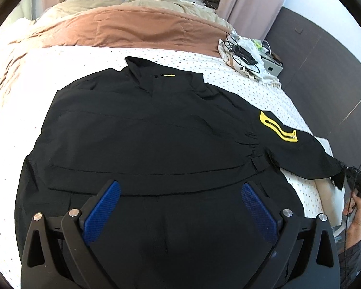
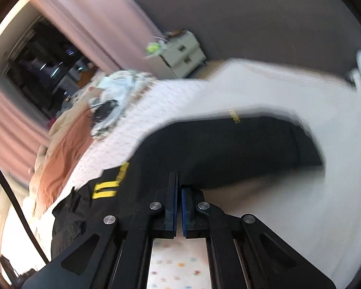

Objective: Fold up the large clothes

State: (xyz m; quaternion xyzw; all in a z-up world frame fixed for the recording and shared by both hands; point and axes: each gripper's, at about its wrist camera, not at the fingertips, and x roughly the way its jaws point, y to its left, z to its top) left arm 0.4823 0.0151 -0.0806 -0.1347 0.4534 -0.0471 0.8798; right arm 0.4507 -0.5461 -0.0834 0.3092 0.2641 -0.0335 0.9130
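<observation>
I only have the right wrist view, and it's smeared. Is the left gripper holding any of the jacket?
Observer: No. The left gripper is open, with its blue pads wide apart above the lower hem of the jacket.
Operator: Where does the sleeve with the yellow patch run?
Observer: The sleeve stretches out to the side edge of the dotted sheet. Its cuff ends at the right gripper, which looks shut on it.
Operator: Is the collar end flat?
Observer: Yes, the collar lies flat on the sheet, pointing toward the brown blanket.

Pink curtains (image 1: pixel 248 2) flank a dotted bed (image 1: pixel 252 89) beside a grey wall (image 1: pixel 329 55).
</observation>
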